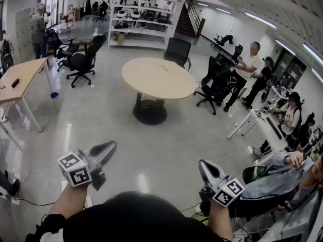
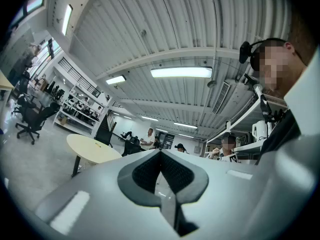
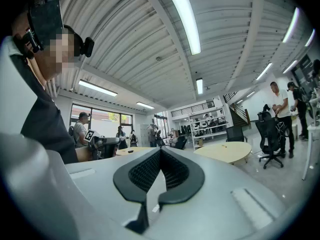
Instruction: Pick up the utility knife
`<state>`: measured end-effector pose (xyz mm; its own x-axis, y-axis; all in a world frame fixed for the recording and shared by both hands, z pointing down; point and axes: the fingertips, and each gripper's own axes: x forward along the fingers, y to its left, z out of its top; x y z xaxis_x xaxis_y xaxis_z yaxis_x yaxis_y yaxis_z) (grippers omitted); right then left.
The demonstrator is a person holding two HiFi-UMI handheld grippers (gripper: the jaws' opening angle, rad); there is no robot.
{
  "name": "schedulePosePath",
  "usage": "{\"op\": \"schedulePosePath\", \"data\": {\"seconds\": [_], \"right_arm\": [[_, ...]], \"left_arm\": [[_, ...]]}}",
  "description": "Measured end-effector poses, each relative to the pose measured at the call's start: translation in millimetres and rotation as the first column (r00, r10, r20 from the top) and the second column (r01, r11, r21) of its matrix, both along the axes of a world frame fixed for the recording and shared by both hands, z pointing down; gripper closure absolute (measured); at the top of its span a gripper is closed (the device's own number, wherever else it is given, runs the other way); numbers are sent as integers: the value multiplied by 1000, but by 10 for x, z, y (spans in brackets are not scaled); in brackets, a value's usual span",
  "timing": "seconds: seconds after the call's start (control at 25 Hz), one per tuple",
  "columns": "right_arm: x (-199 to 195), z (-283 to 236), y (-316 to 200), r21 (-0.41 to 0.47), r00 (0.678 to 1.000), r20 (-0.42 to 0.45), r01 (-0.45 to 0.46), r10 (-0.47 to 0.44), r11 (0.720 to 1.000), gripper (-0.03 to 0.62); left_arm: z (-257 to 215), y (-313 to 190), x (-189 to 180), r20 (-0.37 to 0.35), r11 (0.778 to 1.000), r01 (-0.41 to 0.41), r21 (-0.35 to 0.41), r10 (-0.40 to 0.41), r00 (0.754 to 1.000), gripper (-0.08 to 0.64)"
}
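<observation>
Hovering well short of the round table's (image 1: 132,79) near edge, left of its pedestal, the left gripper (image 1: 109,147) has its jaws together on nothing. Bare floor (image 1: 151,145) lies open up to the table. On the tabletop's far half lies what may be the utility knife (image 1: 164,68), too small to tell. Right of the pedestal, equally short of the table, the right gripper (image 1: 204,166) is closed, empty. Seated people (image 1: 247,64) crowd the table's right.

Two tools (a left tool (image 1: 111,145) and a right tool (image 1: 203,165)), one round table (image 1: 158,77).
</observation>
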<state>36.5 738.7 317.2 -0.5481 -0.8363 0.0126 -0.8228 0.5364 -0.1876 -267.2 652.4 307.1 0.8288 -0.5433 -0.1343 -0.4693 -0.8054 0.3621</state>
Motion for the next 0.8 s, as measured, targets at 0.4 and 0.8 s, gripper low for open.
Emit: {"op": "schedulePosePath", "data": {"seconds": [0.4, 0.8], "right_arm": [[67, -86, -96, 11, 1000, 5, 8, -8, 1000, 581], [313, -137, 65, 33, 999, 38, -13, 12, 999, 578]], "left_arm": [[-131, -65, 105, 11, 1000, 6, -16, -6, 1000, 566], [-143, 76, 425, 33, 1000, -23, -11, 24, 999, 566]]}}
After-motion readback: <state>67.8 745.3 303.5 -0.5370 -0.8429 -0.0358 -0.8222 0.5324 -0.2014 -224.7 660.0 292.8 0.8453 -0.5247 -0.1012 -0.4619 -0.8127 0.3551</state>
